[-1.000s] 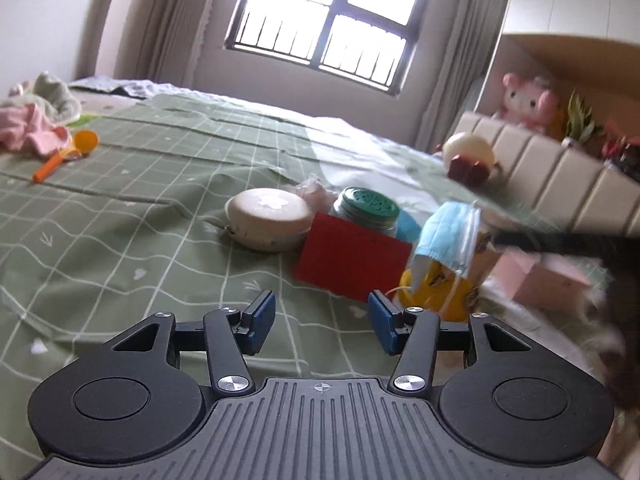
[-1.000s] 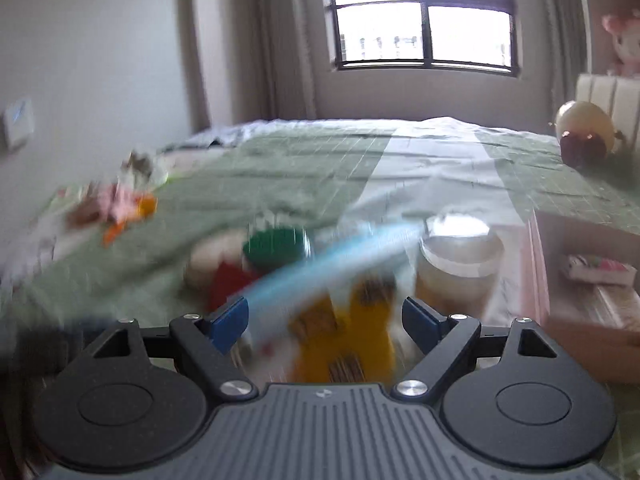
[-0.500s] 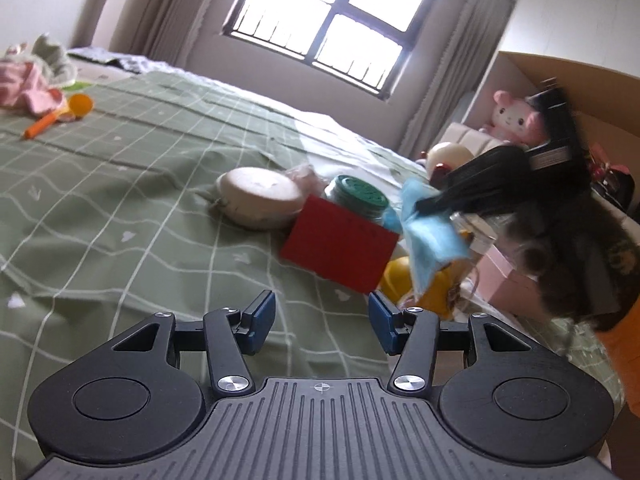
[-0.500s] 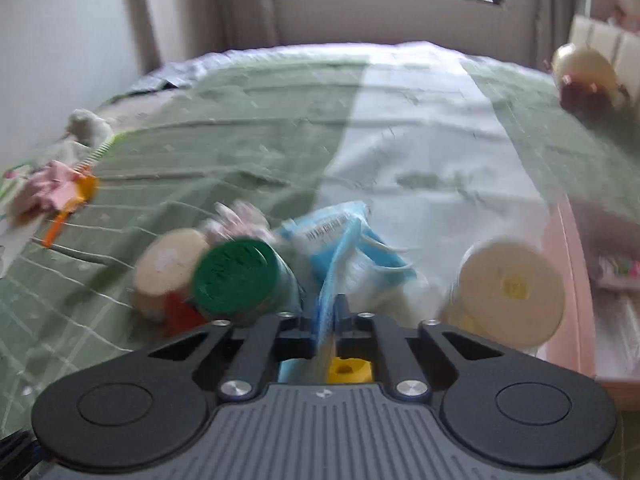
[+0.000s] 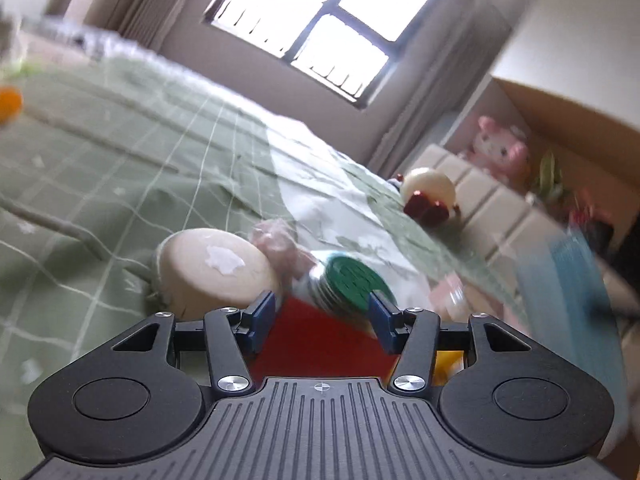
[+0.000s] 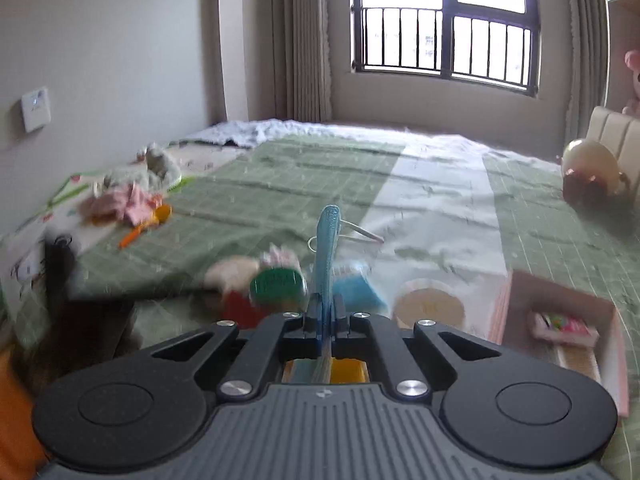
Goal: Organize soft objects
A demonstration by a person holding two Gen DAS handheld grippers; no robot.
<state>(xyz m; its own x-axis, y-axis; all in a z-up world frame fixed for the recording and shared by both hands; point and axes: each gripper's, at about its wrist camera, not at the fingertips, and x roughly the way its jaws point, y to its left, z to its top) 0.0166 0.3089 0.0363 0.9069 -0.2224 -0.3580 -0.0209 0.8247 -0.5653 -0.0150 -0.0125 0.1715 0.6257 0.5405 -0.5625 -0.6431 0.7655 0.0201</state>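
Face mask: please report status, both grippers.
Right gripper shut on face mask, lifted above bed. Left gripper open, red block between its fingers. Path clear.

Left tool (image 5: 322,322) gapes around red block (image 5: 320,344), beside green-lidded jar (image 5: 346,284).

Bed (image 6: 304,184): carries everything.
Jar (image 6: 276,286): centre; round pouch (image 6: 232,274) to its left.
Open box (image 6: 560,320): right.
Clothes heap (image 6: 128,200): far left.
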